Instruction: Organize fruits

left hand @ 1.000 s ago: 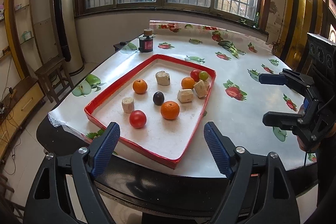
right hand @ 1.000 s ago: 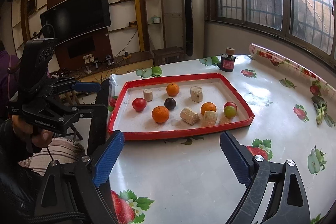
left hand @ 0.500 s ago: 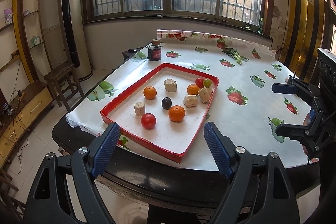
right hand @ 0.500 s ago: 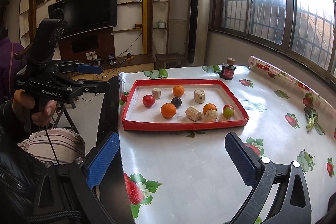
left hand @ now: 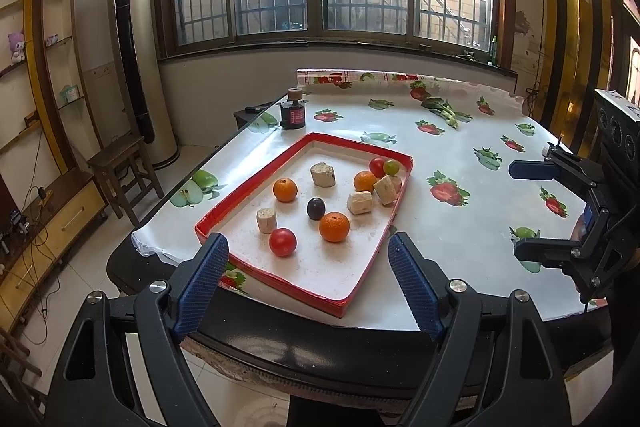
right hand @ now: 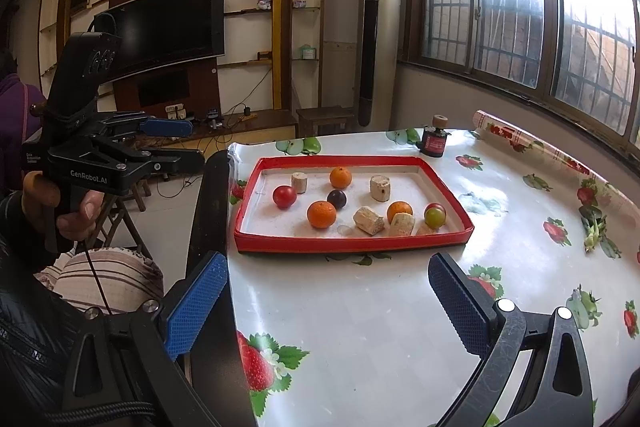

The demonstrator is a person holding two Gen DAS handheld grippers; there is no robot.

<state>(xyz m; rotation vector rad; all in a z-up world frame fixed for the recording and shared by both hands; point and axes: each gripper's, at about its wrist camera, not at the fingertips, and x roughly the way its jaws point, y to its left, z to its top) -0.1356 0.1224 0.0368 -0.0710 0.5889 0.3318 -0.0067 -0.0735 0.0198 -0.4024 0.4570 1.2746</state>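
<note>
Red cardboard-looking shallow tray [left hand: 256, 187] with a white floor sits on the round table with the glossy fruit-print plastic cloth [left hand: 460, 155], near the edge closest to the person. Everything fruit-related is inside that tray: three round oranges, one big near the front [left hand: 334, 227], one toward the far left side [left hand: 285, 189], one toward the right wall [left hand: 364, 181]. Shiny red tomato-like fruit [left hand: 283, 242] sits closest to the front, with a small dark purple plum [left hand: 315, 208] just behind it. Over by the right wall a second small red fruit [left hand: 376, 167] is touching a round green grape-like fruit [left hand: 391, 167]. Mixed in are several pale beige chunky cork-like cylinders, one of them [left hand: 266, 220] right beside the red tomato-like fruit.

Left black gripper with blue ribbed pads [left hand: 308, 279] hangs off the table edge in front of the tray, fingers spread wide, nothing between them. Right black gripper with the same blue pads [right hand: 328, 303] is out over the bare cloth on the tray's long side, also spread wide and empty. From the right wrist camera you can see a hand [right hand: 60, 211] wrapped round the left gripper's handle.

Small black bottle with a red label and cork stopper [left hand: 294, 111] stands on the cloth just past the tray's far corner
</note>
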